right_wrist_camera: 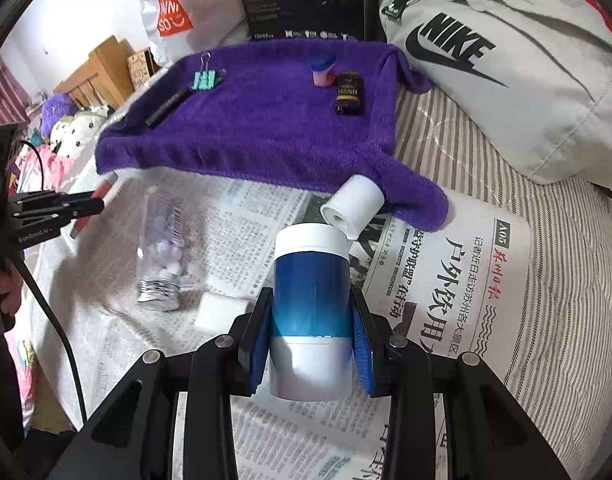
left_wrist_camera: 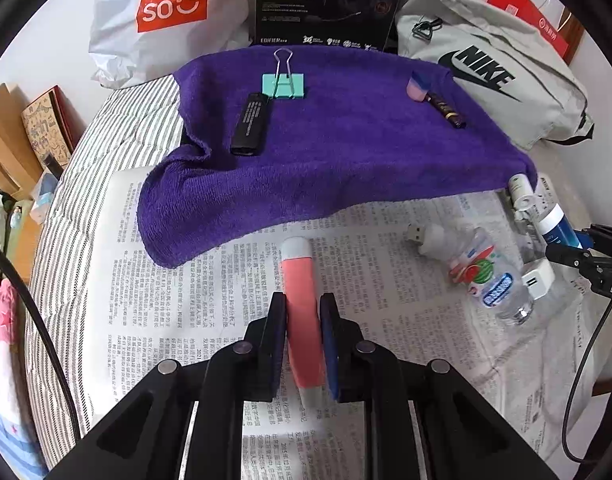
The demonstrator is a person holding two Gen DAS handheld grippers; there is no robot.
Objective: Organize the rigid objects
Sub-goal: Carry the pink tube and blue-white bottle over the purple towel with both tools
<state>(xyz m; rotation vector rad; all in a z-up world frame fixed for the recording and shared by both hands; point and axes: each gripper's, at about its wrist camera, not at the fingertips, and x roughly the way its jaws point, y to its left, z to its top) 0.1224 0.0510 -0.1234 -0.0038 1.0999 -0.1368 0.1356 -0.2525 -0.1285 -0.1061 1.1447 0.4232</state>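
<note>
Four things lie on the purple towel (left_wrist_camera: 346,148): one mint binder clip (left_wrist_camera: 284,85), one black stick (left_wrist_camera: 251,124), one pink eraser (left_wrist_camera: 418,87), one dark tube (left_wrist_camera: 446,110); its middle is bare. Left gripper (left_wrist_camera: 302,320) fingers clamp one pink-and-white tube (left_wrist_camera: 300,280) over the newspaper (left_wrist_camera: 194,280). Right gripper (right_wrist_camera: 310,320) fingers clamp one blue-and-white bottle (right_wrist_camera: 312,280).

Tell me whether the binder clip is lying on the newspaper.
No. The binder clip lies on the purple towel, beside a black stick, well beyond the newspaper.

Binder clip (left_wrist_camera: 284,85) and flat stick (left_wrist_camera: 250,124) on towel (left_wrist_camera: 346,152), behind newspaper (left_wrist_camera: 386,280) with bottle (left_wrist_camera: 492,278).
</note>
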